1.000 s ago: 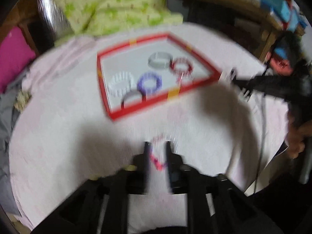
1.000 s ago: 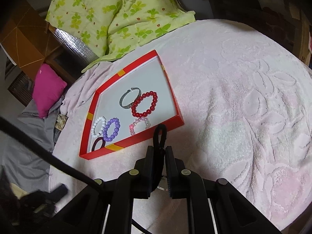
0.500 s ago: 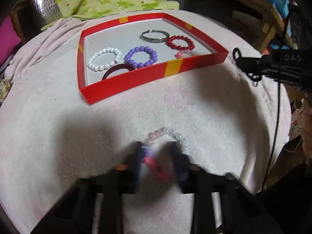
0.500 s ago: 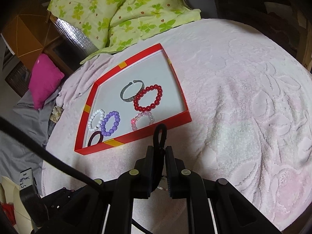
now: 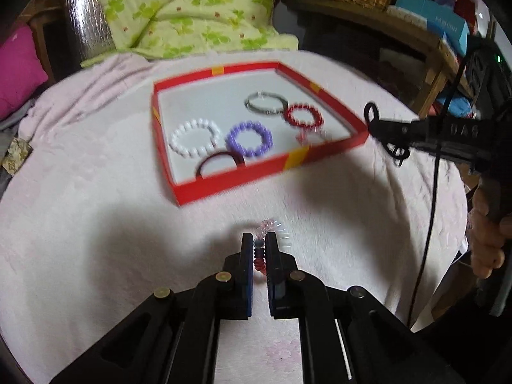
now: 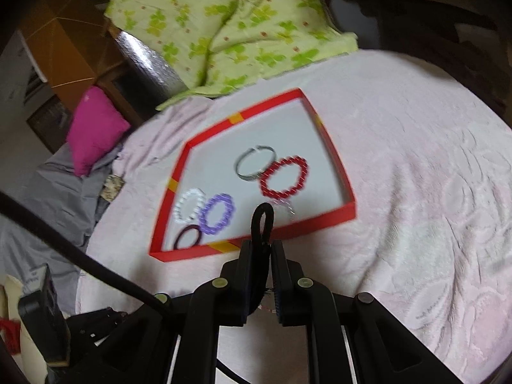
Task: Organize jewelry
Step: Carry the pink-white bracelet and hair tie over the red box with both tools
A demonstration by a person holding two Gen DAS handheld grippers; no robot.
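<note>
A red-rimmed tray [image 5: 332, 150] [image 6: 320, 220] lies on the pink bedspread. It holds white [image 5: 195, 137], purple [image 5: 249, 139], red [image 5: 303, 116], silver [image 5: 265, 104] and dark [image 5: 219, 163] bracelets, plus a small pale pink one [image 5: 312, 134]. My left gripper [image 5: 259, 243] is shut on a pink, clear and red bead bracelet [image 5: 268, 228], in front of the tray's near rim. My right gripper [image 6: 260, 248] is shut on a black cord loop [image 6: 262, 224] at the tray's near rim; it also shows in the left wrist view [image 5: 376, 126].
A green floral quilt [image 5: 192, 9] lies behind the tray. A magenta cushion [image 6: 92, 128] sits far left. Shelves with boxes [image 5: 432, 22] stand at the right. Pink bedspread [image 6: 416, 192] stretches right of the tray.
My left gripper has shut on the bead bracelet and lifted, so the tray now looks farther off. My right gripper moved closer to the tray's near rim, still holding the black cord.
</note>
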